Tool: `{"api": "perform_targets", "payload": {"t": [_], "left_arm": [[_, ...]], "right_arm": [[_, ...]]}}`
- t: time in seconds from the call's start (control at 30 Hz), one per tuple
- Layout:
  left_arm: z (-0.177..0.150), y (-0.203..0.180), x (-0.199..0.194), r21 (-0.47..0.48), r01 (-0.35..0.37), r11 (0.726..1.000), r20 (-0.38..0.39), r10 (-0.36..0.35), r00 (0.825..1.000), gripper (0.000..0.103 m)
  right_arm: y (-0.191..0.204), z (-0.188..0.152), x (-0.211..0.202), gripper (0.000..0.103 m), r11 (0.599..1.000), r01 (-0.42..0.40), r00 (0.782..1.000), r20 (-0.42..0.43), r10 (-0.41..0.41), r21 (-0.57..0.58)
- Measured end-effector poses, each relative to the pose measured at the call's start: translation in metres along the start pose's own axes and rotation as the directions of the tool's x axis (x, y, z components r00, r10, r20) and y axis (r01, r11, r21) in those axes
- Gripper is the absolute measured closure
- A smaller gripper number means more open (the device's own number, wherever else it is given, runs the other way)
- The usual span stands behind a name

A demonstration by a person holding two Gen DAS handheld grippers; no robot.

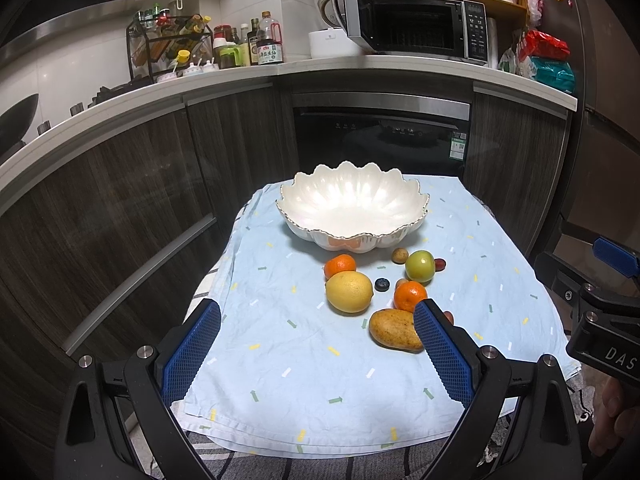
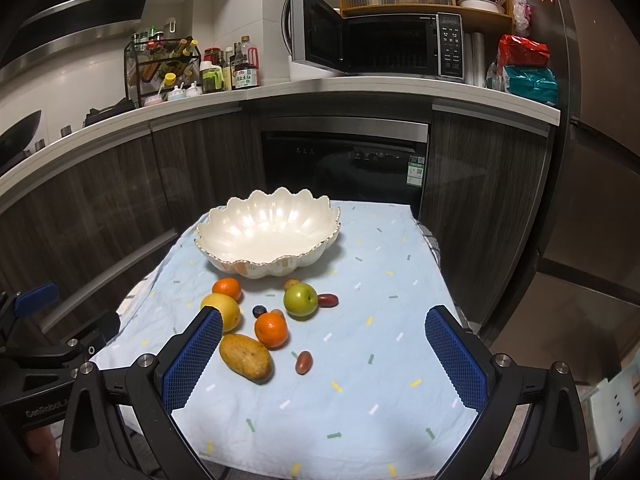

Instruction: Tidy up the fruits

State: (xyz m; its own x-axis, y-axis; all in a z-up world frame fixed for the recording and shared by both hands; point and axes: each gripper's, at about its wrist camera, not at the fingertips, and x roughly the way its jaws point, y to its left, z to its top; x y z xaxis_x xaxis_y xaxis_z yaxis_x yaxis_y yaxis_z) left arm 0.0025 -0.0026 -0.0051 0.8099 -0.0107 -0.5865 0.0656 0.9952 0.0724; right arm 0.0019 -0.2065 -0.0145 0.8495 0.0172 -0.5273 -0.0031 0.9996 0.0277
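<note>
A white scalloped bowl (image 1: 352, 208) (image 2: 268, 236) stands empty at the far side of the light blue cloth (image 1: 280, 360) (image 2: 380, 360). In front of it lie a lemon (image 1: 349, 291) (image 2: 222, 312), two tangerines (image 1: 340, 266) (image 1: 410, 295), a green apple (image 1: 420, 266) (image 2: 301, 300), a mango (image 1: 394, 329) (image 2: 246, 358), a blueberry (image 1: 382, 285) (image 2: 259, 311) and some small reddish fruits (image 2: 304, 362) (image 2: 328, 300). My left gripper (image 1: 316, 312) is open and empty, above the cloth's near side. My right gripper (image 2: 324, 320) is open and empty too.
Dark cabinets and a built-in oven (image 1: 380, 136) stand behind the table. The counter above holds bottles (image 1: 268, 40) and an open microwave (image 1: 416, 28). A fridge (image 2: 592, 160) is at the right. The right gripper shows at the left view's right edge (image 1: 600, 312).
</note>
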Motion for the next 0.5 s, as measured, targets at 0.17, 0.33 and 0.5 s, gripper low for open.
{"api": "perform_targets", "payload": {"t": [0.17, 0.33, 0.5], "left_arm": [[-0.001, -0.001, 0.000, 0.000, 0.000, 1.000, -0.001, 0.000, 1.000, 0.004], [-0.002, -0.002, 0.003, 0.003, 0.004, 1.000, -0.005, -0.004, 1.000, 0.004], [-0.004, -0.006, 0.010, 0.017, 0.020, 1.000, -0.025, -0.019, 0.999, 0.004]], "right_arm": [[0.000, 0.000, 0.000, 0.000, 1.000, 0.000, 1.000, 0.000, 0.000, 0.000], [-0.001, -0.001, 0.002, 0.000, 1.000, 0.000, 1.000, -0.005, 0.000, 0.002], [-0.003, -0.004, 0.006, 0.000, 1.000, 0.005, 1.000, -0.014, -0.005, 0.007]]}}
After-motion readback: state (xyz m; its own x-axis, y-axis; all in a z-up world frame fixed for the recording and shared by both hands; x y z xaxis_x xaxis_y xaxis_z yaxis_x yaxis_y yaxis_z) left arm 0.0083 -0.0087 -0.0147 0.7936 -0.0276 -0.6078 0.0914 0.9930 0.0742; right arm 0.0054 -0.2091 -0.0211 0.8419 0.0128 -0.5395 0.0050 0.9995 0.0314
